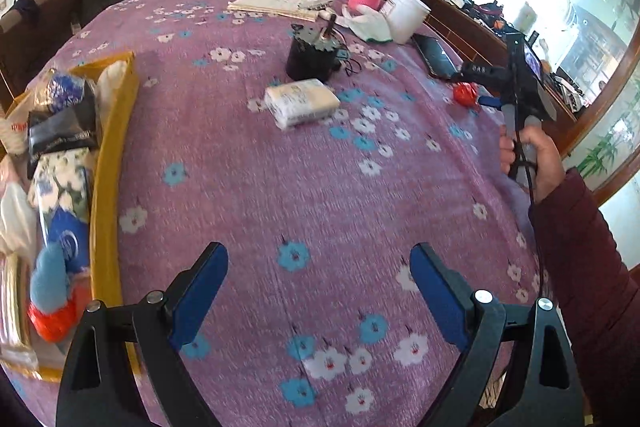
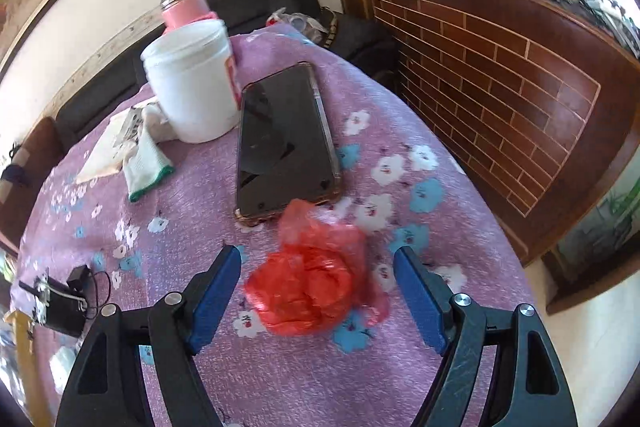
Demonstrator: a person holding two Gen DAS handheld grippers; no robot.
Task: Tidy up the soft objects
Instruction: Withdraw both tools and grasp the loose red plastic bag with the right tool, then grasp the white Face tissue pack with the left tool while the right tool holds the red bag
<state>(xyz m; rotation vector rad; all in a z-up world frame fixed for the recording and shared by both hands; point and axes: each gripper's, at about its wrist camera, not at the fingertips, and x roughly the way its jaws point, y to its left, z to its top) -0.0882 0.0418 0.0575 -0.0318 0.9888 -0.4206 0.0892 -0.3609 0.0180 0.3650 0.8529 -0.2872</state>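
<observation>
Straddling one red bag [image 2: 310, 291], ungripped.

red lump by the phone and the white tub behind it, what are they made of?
Red lump: thin plastic film, probably a crumpled bag; translucent, glossy, creased, with a loose flap sticking up. What is inside is not visible.
White tub: looks like rigid moulded plastic; opaque, smooth, faintly glossy, with a stepped rim. A label shows on one side.

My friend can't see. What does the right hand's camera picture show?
A crumpled red bag lies between the open right gripper fingers, untouched, on a purple flowered cloth. Behind it lie a phone, a white tub and a glove.
</observation>
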